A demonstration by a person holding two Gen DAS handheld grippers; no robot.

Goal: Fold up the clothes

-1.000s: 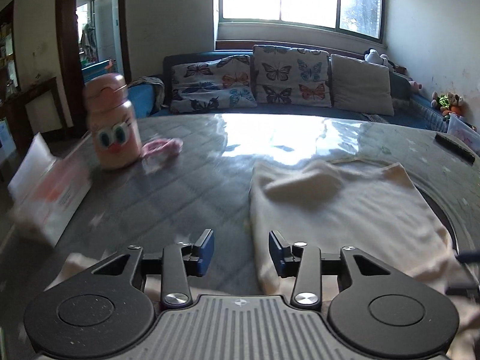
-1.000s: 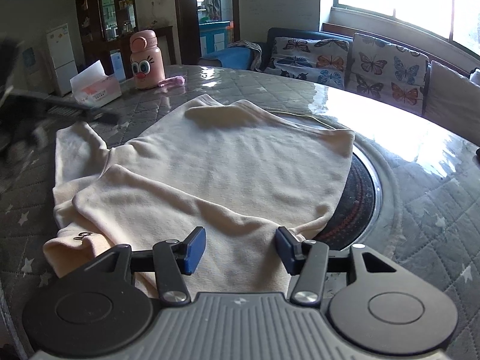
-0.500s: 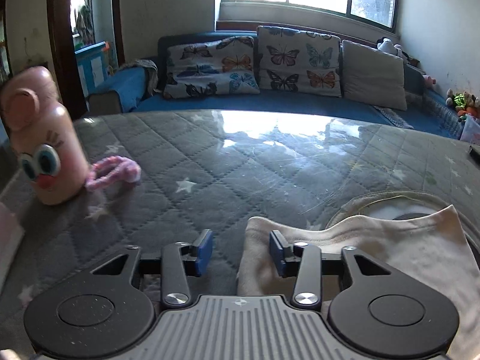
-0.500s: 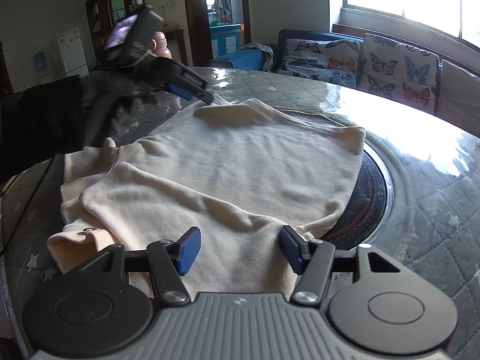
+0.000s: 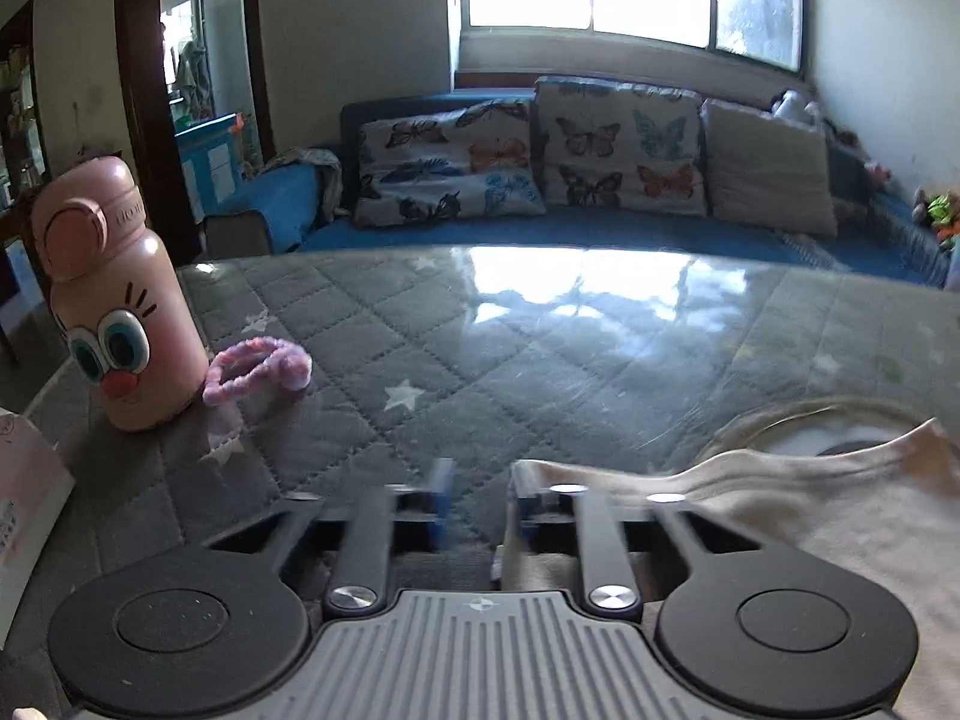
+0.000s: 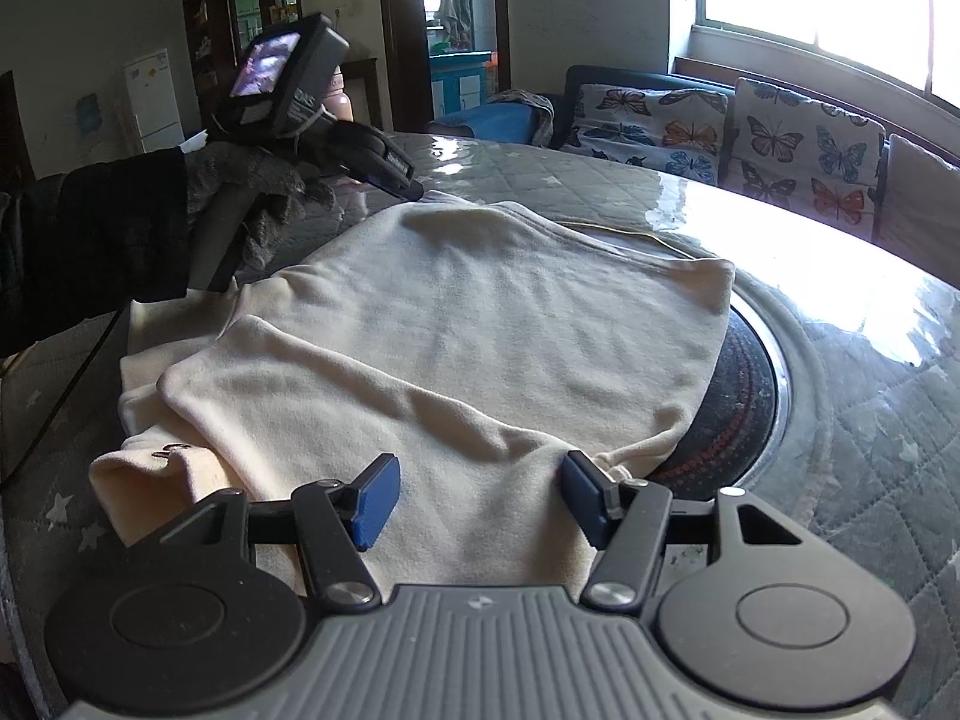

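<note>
Legible text: very little. Pink bottle (image 5: 123,306), lid rim: embossed letters, only "HO" can be made out, the rest too small to tell. Left claw (image 6: 414,189), camera housing side: pale lettering ending "ONS", start unclear. Pink box (image 5: 24,498): print too blurred to read.

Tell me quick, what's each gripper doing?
Left gripper: jaws opening at the far corner of the cream top, holding nothing.
Right gripper: open over the top's near edge, holding nothing.
</note>
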